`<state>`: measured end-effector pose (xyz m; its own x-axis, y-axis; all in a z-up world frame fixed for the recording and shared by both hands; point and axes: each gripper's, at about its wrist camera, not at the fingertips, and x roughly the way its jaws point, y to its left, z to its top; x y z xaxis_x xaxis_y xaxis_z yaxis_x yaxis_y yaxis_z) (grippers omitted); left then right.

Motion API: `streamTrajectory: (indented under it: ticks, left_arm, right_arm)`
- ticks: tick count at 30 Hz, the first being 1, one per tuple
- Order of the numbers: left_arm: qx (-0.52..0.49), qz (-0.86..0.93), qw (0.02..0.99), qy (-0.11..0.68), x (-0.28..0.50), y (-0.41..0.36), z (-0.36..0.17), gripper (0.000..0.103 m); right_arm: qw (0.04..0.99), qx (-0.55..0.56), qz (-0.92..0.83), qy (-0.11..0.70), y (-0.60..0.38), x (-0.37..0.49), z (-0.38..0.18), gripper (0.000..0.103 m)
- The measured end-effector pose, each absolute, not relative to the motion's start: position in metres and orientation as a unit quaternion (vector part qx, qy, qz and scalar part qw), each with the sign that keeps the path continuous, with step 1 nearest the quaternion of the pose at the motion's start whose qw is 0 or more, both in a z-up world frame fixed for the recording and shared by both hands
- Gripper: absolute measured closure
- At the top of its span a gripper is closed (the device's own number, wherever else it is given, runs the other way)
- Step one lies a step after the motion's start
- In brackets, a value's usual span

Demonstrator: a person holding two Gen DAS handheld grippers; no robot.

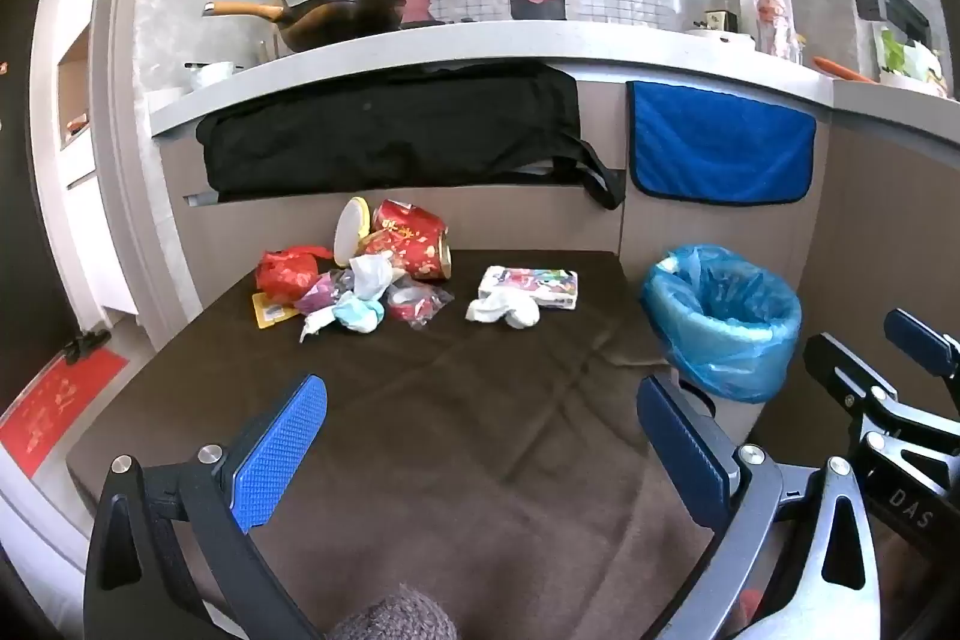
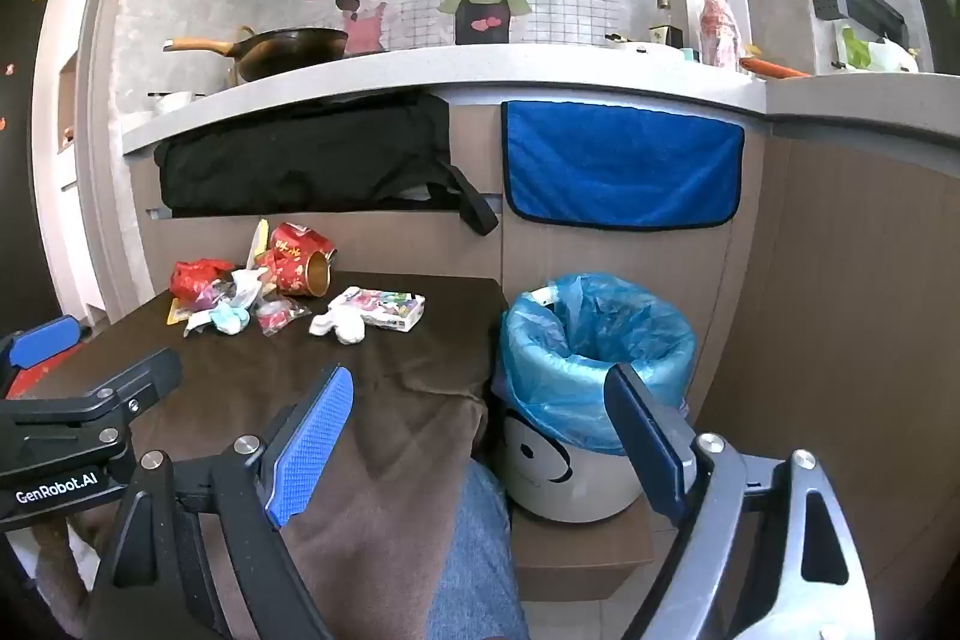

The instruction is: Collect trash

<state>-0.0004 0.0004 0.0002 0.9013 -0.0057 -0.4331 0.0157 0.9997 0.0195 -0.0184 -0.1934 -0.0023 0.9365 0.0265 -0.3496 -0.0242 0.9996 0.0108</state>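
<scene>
A pile of trash lies at the far side of the brown-covered table point(image 1: 420, 400): two red paper cups point(image 1: 414, 241), a red bag point(image 1: 287, 273), crumpled tissues point(image 1: 360, 307) and a wrapper point(image 1: 417, 303). A tissue pack point(image 1: 531, 286) with a white wad point(image 1: 504, 311) lies to the right. The white bin with a blue liner point(image 1: 723, 316) stands right of the table; it also shows in the right wrist view point(image 2: 591, 358). My left gripper point(image 1: 480, 436) is open and empty above the near table. My right gripper point(image 2: 480, 430) is open and empty, near the bin.
A kitchen counter point(image 1: 480, 46) runs behind the table, with a black wok point(image 1: 336, 16) on it. A black bag point(image 1: 390, 130) and a blue towel point(image 1: 720, 148) hang below it. A red mat point(image 1: 54, 412) lies on the floor at left.
</scene>
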Motion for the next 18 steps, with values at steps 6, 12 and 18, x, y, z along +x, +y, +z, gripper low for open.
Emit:
streamTrajectory:
  ticks: [6, 12, 18]
  left_arm:
    - [0.01, -0.009, 0.977, 0.214, -0.003, 0.004, 0.003, 0.001]
    - [0.009, 0.006, 0.977, 0.211, -0.007, 0.012, 0.008, 0.001]
    - [0.007, 0.009, 0.978, 0.21, -0.007, 0.013, 0.008, 0.001]
  right_arm:
    - [0.984, 0.001, 0.013, 0.18, -0.192, -0.019, -0.002, 0.019]
    - [0.984, -0.004, 0.016, 0.18, -0.188, -0.018, 0.002, 0.019]
    - [0.984, -0.01, 0.016, 0.179, -0.186, -0.02, 0.001, 0.019]
